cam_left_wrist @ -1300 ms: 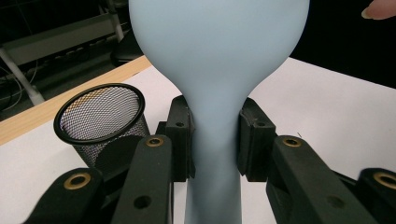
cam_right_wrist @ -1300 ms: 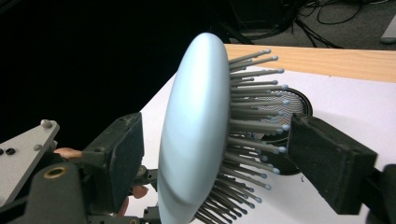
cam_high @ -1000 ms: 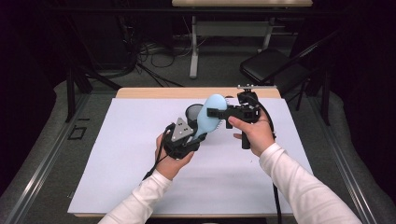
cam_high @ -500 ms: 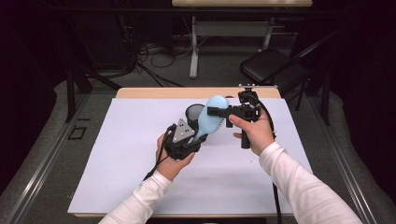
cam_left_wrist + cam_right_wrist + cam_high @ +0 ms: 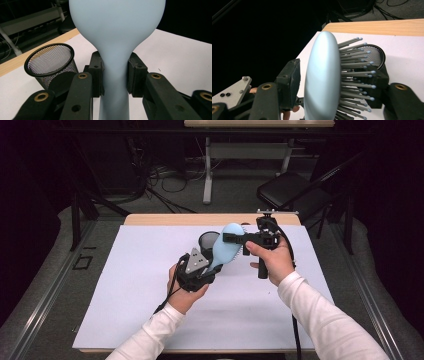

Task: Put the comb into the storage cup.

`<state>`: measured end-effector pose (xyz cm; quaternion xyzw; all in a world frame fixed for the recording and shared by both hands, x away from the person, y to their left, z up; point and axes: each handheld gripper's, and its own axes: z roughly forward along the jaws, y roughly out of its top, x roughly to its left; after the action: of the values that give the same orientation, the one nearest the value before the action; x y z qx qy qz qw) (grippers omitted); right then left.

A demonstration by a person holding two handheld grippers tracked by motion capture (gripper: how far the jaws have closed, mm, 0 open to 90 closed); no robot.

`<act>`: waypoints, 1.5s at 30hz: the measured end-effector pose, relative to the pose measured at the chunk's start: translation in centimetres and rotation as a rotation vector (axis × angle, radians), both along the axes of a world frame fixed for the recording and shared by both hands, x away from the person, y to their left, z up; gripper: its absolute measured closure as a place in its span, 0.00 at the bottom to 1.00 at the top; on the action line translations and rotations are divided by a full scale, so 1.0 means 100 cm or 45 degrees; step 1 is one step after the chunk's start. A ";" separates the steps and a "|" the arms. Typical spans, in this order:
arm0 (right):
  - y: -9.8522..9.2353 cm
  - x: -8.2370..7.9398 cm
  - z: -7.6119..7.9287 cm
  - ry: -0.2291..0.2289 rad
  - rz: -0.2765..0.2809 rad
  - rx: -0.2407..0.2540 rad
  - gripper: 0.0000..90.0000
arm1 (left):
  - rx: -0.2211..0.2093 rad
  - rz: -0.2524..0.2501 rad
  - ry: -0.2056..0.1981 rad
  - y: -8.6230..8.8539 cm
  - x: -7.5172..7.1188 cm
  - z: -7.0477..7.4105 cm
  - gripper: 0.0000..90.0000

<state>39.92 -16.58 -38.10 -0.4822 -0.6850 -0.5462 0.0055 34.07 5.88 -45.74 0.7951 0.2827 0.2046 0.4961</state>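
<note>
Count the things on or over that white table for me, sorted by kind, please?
Hairbrush, pale blue: 1
Mesh cup, black: 1
Hand-held grippers, left gripper and right gripper: 2
Total: 4

A fixed overhead camera looks forward and down across the white surface from the person's near side. One camera rides the left claw, close behind the blue hairbrush; another rides the right claw, inches from the brush's bristles. All three views share the brush and the mesh cup.
</note>
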 end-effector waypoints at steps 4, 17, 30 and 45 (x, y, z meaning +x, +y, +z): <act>-0.001 0.001 0.000 0.017 -0.004 0.013 0.48 | -0.002 -0.002 0.001 0.000 0.000 0.000 0.78; -0.002 0.001 -0.001 0.042 -0.005 0.044 0.51 | -0.015 -0.011 0.002 0.001 0.001 0.000 0.78; -0.001 0.001 -0.001 0.064 -0.012 0.066 0.53 | -0.025 -0.013 0.012 0.002 0.002 -0.001 0.77; 0.000 -0.001 0.000 0.060 -0.018 0.073 0.54 | -0.040 -0.011 0.015 0.002 0.003 -0.001 0.77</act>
<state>39.87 -16.57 -38.10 -0.4993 -0.6653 -0.5541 0.0318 34.32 6.13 -45.86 0.7896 0.2852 0.1932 0.5078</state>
